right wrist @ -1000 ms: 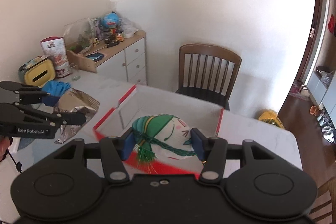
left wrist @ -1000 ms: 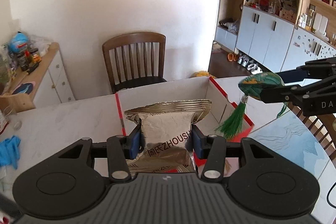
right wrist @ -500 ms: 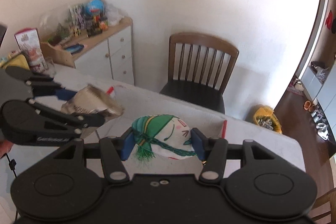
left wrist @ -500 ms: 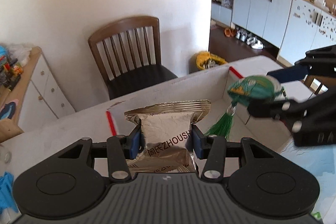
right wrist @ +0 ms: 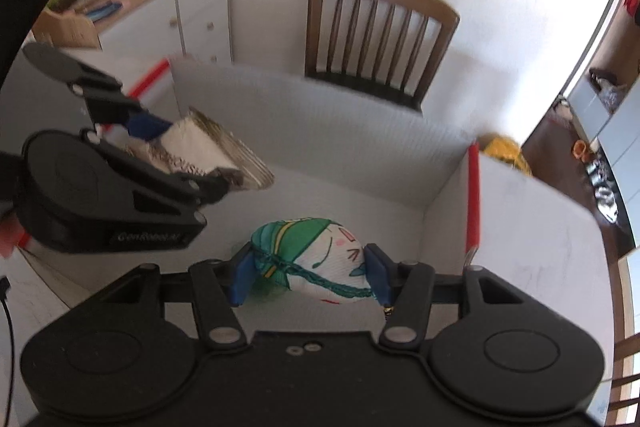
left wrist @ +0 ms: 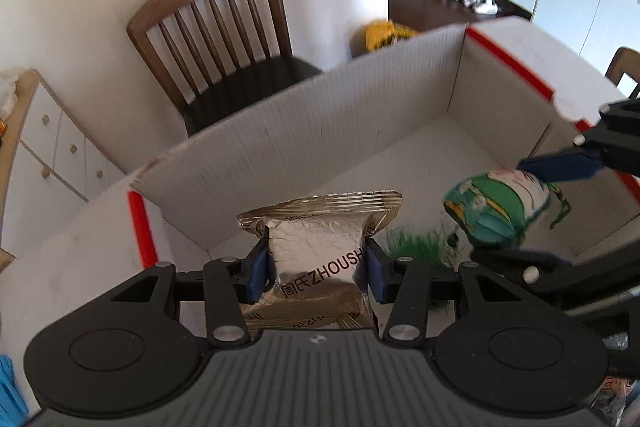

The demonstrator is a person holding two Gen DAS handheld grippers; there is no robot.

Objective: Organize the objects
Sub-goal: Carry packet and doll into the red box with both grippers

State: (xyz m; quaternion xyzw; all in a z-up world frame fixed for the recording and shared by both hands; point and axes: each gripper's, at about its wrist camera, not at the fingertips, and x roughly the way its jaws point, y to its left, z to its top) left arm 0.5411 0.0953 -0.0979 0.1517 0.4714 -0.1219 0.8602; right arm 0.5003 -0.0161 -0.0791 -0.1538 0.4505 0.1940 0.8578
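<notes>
A large white cardboard box (left wrist: pixel 360 115) with red-taped edges sat open on a pale table (left wrist: pixel 60 267), and both handheld grippers were reaching over it at once. The left gripper (left wrist: pixel 316 263) had its two blue-padded fingers clenched on a silver and gold foil snack packet (left wrist: pixel 316 247), held upright above the near left part of the box, with printed lettering showing on its front. From the right wrist view the same packet (right wrist: pixel 208 151) showed up off to the left, raised above the box floor and not touching it.

The right gripper (right wrist: pixel 306 273) was squeezed tight around a small stuffed sachet (right wrist: pixel 316 259), white with a drawn cartoon face and a green cap pattern. In the left wrist view that sachet (left wrist: pixel 496 207) hung over the right side of the box, just beside the foil packet but apart from it, with a green tassel (left wrist: pixel 416 243) dangling below it towards the box floor. Whether the tassel touched the floor could not be told.

Behind the box stood a dark wooden chair (left wrist: pixel 224 39) with a slatted back against a white wall. A white drawer cabinet (right wrist: pixel 188 15) with a cluttered wooden top stood further left.
</notes>
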